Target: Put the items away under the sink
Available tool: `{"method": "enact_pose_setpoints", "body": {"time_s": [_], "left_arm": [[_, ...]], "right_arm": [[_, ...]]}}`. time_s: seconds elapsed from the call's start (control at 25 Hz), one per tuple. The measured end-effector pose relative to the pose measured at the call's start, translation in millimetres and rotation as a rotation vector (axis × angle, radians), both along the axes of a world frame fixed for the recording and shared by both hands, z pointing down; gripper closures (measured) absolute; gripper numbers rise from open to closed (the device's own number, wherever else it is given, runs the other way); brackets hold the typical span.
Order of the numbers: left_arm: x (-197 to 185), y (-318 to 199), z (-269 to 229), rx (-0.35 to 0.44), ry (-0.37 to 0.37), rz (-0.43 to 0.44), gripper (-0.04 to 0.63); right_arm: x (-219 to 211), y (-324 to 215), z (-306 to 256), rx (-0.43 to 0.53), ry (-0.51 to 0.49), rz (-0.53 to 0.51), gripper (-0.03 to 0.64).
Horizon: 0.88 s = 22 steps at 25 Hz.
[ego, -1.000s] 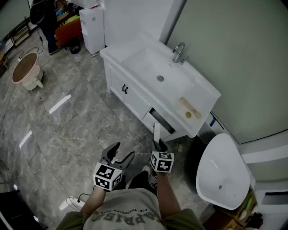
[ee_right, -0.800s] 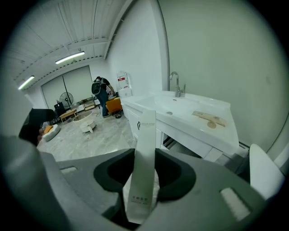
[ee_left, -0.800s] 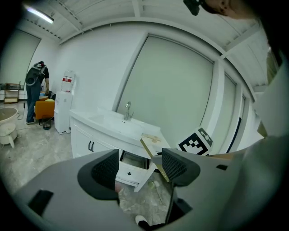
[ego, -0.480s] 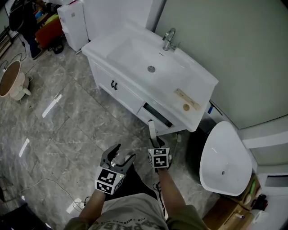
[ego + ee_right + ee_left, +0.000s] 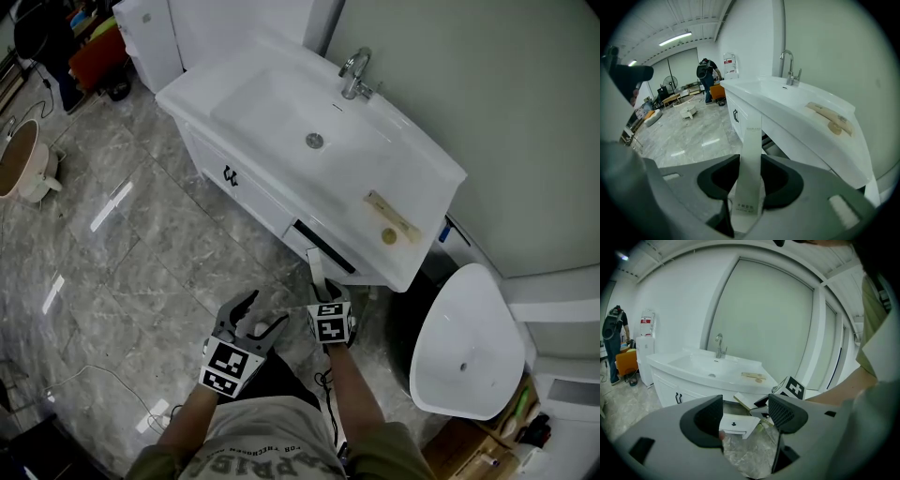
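Note:
A long, flat white carton with small print stands upright in my right gripper, which is shut on it; in the right gripper view the carton rises between the jaws of that gripper. It hangs just in front of the white sink cabinet, close to the dark gap of an ajar door at its right end. My left gripper is to the left, over the floor. In its own view the left gripper stands open and holds nothing.
The faucet and a wooden brush with a round piece are on the countertop. A white toilet is to the right of the cabinet. A beige basin and a cable lie on the marble floor at left.
The view has shifted toward the cabinet, and both grippers have come a little closer to its right end. The right gripper has kept hold of the carton.

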State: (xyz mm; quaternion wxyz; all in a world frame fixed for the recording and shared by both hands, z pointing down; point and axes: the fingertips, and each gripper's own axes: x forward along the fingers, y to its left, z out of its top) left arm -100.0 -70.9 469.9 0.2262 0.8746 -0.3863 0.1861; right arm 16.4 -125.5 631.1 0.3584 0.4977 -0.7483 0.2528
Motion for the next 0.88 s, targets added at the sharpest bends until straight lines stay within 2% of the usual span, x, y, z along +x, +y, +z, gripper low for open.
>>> {"method": "enact_pose_setpoints", "body": {"time_s": [0.28, 0.44, 0.6, 0.88], "left_arm": [[-6, -24, 13, -0.022, -0.003, 0.015, 0.304], [-13, -44, 32, -0.024, 0.002, 0.05, 0.304], [-18, -66, 70, -0.01, 0.018, 0.083, 0.304], [-15, -106, 164, 0.009, 0.031, 0.158, 0.3]], "right_arm": [[-11, -11, 13, -0.021, 0.029, -0.023, 0.472], [-11, -26, 29, -0.003, 0.051, -0.001, 0.472], [-9, -38, 62, 0.037, 0.1, -0.008, 0.472], [3, -63, 135, 0.092, 0.19, -0.046, 0.474]]}}
